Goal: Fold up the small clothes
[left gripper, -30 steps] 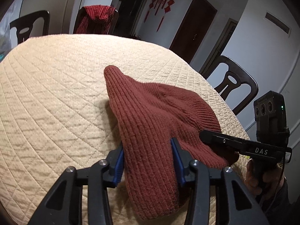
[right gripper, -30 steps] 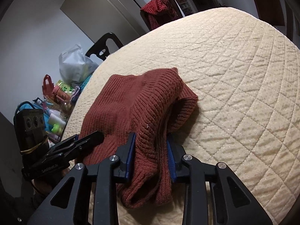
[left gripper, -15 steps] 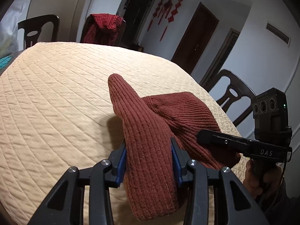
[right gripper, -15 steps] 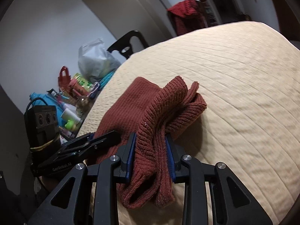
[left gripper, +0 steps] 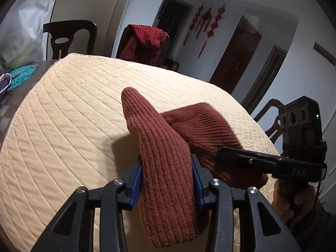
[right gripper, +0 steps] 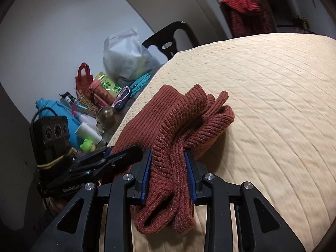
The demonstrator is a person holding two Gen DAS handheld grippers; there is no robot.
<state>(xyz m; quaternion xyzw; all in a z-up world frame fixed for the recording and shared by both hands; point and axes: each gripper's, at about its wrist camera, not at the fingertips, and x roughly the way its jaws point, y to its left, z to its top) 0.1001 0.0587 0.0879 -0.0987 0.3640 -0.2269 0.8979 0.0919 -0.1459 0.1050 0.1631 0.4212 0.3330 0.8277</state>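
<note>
We hold the rust knit hat [left gripper: 168, 168] pinched in both claws, left claw [left gripper: 167, 180] and right claw [right gripper: 169, 176], side by side at its near edge; its length runs away from us over the quilted worktop [left gripper: 73, 126].

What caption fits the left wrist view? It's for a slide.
Left gripper and right gripper each pinch the rust-red knit garment over the quilted beige table cover.

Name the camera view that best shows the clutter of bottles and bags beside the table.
The right wrist view: the clutter of bottles and bags sits clearly at its left. The left wrist view catches only a plastic bag and teal mesh at its edge.
</note>
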